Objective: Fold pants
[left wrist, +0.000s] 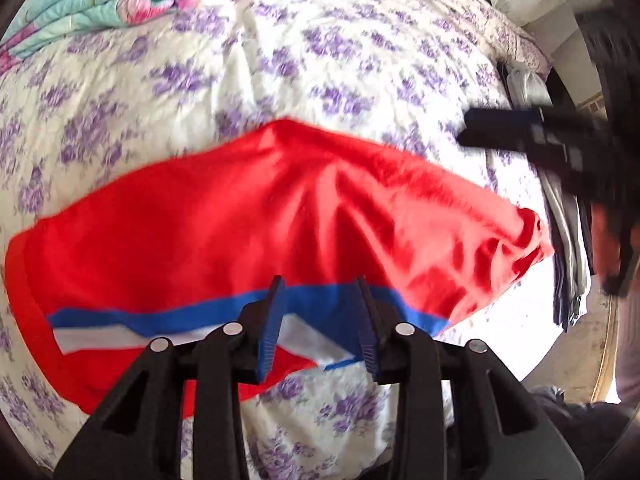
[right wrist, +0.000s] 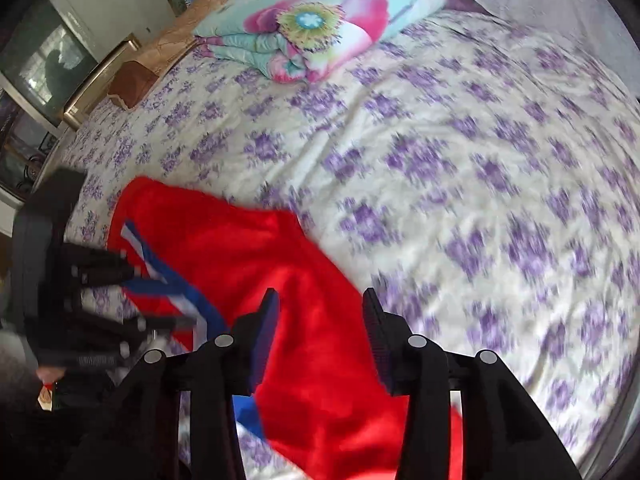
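1. My left view alone shows grey clothes [left wrist: 568, 240] at the bed [left wrist: 280, 60] edge; my right view alone shows a window [right wrist: 48, 64]
2. One pair of red pants [left wrist: 240, 216] lies spread on the bed; one quilt [right wrist: 320, 24]; both claws, left gripper [left wrist: 318, 320] and right gripper [right wrist: 320, 336], gape wide, holding nothing

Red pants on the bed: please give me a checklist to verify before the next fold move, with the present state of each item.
1. Left gripper open over the blue stripe, nothing between its fingers: ok.
2. Right gripper open above the red pants, nothing held: ok.
3. Pants lying flat: not ok, the cloth is bunched and wrinkled at the end toward the right gripper.
4. Free room on the floral bedsheet beyond the pants for the fold: ok.
5. Folded quilt apart from the pants: ok.
6. Which end is the waistband: cannot tell, the frames are blurred.
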Motion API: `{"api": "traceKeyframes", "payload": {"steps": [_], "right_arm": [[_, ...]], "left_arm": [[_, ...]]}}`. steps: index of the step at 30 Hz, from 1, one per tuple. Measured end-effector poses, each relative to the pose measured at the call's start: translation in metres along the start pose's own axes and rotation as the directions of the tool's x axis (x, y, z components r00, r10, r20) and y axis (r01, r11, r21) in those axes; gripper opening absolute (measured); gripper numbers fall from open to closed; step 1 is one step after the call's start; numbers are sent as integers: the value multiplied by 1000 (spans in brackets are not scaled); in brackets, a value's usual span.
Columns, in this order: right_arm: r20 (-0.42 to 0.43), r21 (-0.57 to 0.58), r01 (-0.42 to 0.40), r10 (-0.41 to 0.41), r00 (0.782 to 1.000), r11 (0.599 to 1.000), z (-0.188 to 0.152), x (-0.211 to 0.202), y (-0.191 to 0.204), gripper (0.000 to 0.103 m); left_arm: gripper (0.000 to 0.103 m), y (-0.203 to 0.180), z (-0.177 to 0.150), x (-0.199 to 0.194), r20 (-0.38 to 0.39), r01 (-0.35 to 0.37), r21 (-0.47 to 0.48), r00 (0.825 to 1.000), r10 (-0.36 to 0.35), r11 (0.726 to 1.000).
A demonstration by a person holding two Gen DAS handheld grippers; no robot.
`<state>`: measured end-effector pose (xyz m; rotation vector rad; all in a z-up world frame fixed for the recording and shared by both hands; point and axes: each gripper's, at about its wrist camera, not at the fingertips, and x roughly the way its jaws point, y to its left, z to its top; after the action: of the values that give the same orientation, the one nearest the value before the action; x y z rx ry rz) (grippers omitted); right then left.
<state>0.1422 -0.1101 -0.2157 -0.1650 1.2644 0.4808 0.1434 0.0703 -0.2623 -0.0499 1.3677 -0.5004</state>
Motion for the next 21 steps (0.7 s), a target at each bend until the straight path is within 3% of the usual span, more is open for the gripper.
{"api": "traceKeyframes", "payload": {"steps": [2,5,8,10,14,17,20,21], "right_arm": [[-35,89,-11,14,999,996,-51,-1,-8,10],[-50,182,59,-51,997,982,-120,10,-8,5],[-24,301,123,-121,992,946,-161,18,-18,5],[-40,376,144,-140,989,915,-178,31,-31,4],[-19,437,120,-125,992,891,-185,38,-41,0],[32,481,58,-83,996,875,-188,9,-47,12],[169,615,-21,-106,980,788,-219,-37,-75,60],[209,664,-39,-136,969,746,-235,-51,-87,61]], "left_arm": [[38,-12,21,11,3,-26,31,1000,26,999],[38,-27,54,41,-46,-21,59,999,24,998],[38,-37,76,74,-104,-63,89,992,72,994],[38,-36,83,96,-162,-96,94,981,111,991],[47,-49,88,101,-177,-141,140,970,165,980],[47,-64,79,96,-181,-198,205,955,236,958],[47,-74,53,74,-164,-142,218,970,180,966],[47,-74,41,67,-165,-114,207,975,150,972]]}}
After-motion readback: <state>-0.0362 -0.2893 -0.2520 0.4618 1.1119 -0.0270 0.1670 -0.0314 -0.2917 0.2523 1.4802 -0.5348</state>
